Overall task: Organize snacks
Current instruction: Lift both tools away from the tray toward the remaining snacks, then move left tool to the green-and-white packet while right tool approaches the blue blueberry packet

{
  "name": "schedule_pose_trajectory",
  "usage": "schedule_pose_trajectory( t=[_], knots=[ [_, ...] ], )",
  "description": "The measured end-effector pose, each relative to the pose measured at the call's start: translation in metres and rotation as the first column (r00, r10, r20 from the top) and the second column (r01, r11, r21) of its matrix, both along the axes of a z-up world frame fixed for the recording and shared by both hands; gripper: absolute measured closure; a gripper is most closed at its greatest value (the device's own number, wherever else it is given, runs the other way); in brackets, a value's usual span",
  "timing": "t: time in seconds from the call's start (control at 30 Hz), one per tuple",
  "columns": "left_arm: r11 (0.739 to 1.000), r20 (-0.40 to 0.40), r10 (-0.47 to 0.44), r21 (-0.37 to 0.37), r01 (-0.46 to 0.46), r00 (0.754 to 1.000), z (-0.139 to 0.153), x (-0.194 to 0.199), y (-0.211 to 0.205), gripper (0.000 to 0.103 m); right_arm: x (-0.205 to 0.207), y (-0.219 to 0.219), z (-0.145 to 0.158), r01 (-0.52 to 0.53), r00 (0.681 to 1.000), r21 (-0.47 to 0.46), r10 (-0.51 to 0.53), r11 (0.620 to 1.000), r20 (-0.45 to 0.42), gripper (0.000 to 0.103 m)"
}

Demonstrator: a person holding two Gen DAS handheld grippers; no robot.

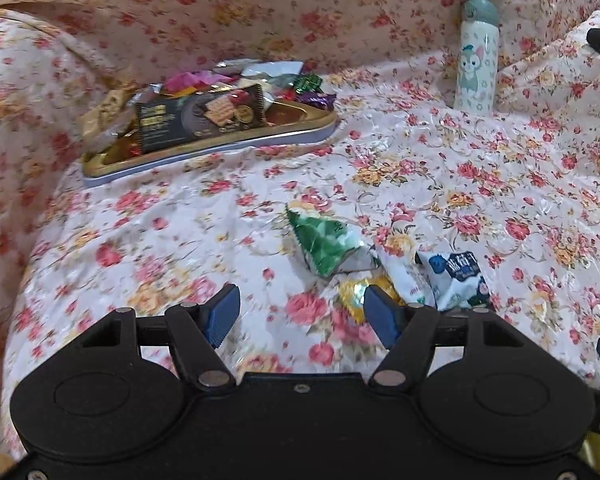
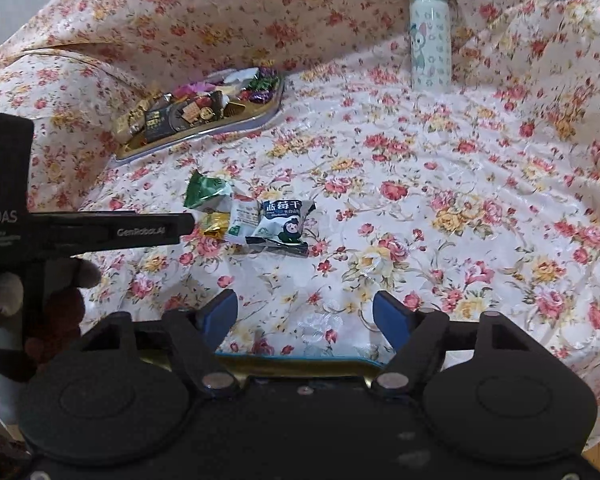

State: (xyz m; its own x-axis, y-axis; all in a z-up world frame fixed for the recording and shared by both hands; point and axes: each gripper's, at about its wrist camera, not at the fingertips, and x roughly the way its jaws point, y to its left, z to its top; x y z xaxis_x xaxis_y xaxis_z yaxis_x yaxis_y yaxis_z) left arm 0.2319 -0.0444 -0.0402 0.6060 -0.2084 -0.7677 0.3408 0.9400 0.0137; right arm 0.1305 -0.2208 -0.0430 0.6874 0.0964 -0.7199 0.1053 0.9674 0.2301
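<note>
We are looking down over a flowered pink tablecloth, and most of the work is looking done: the gold oblong tin tray at the far left is already piled with wrapped sweets and a dark biscuit packet. Four loose pieces are waiting in a cluster mid-table: a green triangular pouch, a gold foil sweet, a white sachet and a blue-and-white dried-blueberry packet. We are holding our left gripper released, empty, just short of the gold sweet. Our right gripper is also standing apart, gripping nothing. A tall white cartoon-printed flask is standing behind.
</note>
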Motion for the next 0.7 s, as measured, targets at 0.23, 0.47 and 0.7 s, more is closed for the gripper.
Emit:
schedule_pose_trajectory(
  t=[0.23, 0.47, 0.7],
  knots=[
    [1.000, 0.007, 0.027, -0.008, -0.026, 1.000, -0.009, 0.035, -0.004, 0.032, 0.019, 0.000, -0.010, 0.001, 0.999, -0.003, -0.001, 1.000, -0.034, 0.029],
    [0.975, -0.056, 0.209, -0.067, -0.212, 0.976, -0.019, 0.070, 0.025, 0.032, 0.032, -0.001, -0.012, -0.003, 0.999, -0.008, 0.002, 1.000, -0.042, 0.033],
    [0.933, -0.091, 0.327, -0.128, -0.337, 0.941, -0.025, 0.080, 0.059, 0.033, 0.048, 0.003, -0.012, -0.022, 0.999, -0.020, 0.021, 1.000, -0.041, 0.042]
  ],
)
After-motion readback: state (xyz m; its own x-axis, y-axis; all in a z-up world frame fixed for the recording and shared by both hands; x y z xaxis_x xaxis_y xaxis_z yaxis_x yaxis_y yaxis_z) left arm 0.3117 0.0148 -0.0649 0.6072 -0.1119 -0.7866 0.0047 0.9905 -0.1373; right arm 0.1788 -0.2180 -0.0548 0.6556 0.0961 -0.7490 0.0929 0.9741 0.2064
